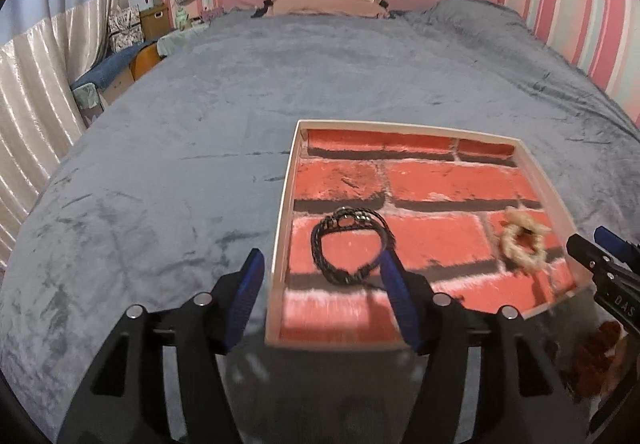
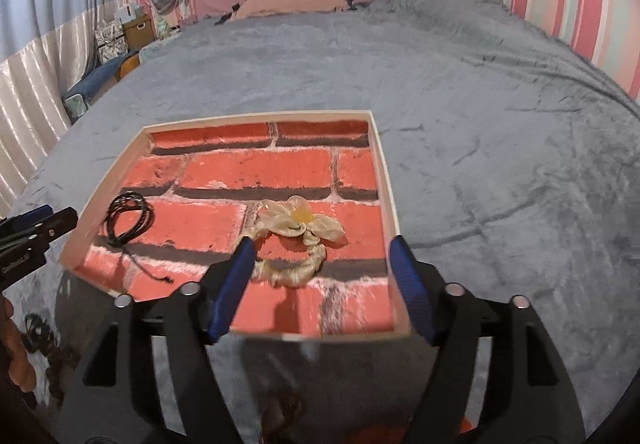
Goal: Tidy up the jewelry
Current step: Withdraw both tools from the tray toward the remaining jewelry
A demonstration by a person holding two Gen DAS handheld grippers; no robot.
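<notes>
- The left gripper [image 1: 322, 284] is hanging over the near left corner of the tray [image 1: 285, 204]; its jaws are spread wide and it is carrying nothing.
- The tray is lying on a grey blanket [image 1: 160, 164] that is looking soft and plush, with creases running across it. The tray is shallow and square, with thin pale walls and a floor printed like red bricks.
- The black bracelet [image 1: 352, 244] is already lying inside the tray, on its left side. It is looking like several thin cords braided into a ring, with a loose cord end trailing toward the near edge.
- The cream scrunchie [image 2: 298, 244] is also resting inside the tray, on the right side, well apart from the bracelet. It is a gathered ring of shiny cloth with a bow and a yellowish bead at its top.
- The right gripper [image 2: 320, 280] is hovering just above the scrunchie, with the jaws wide apart and gripping nothing.
- In my judgement two pieces are already sorted. Some dark and brownish things [image 2: 44, 348] are lying on the blanket in front of the tray; they are blurred, so I cannot tell what they are, but probably they are waiting for their turn.
</notes>
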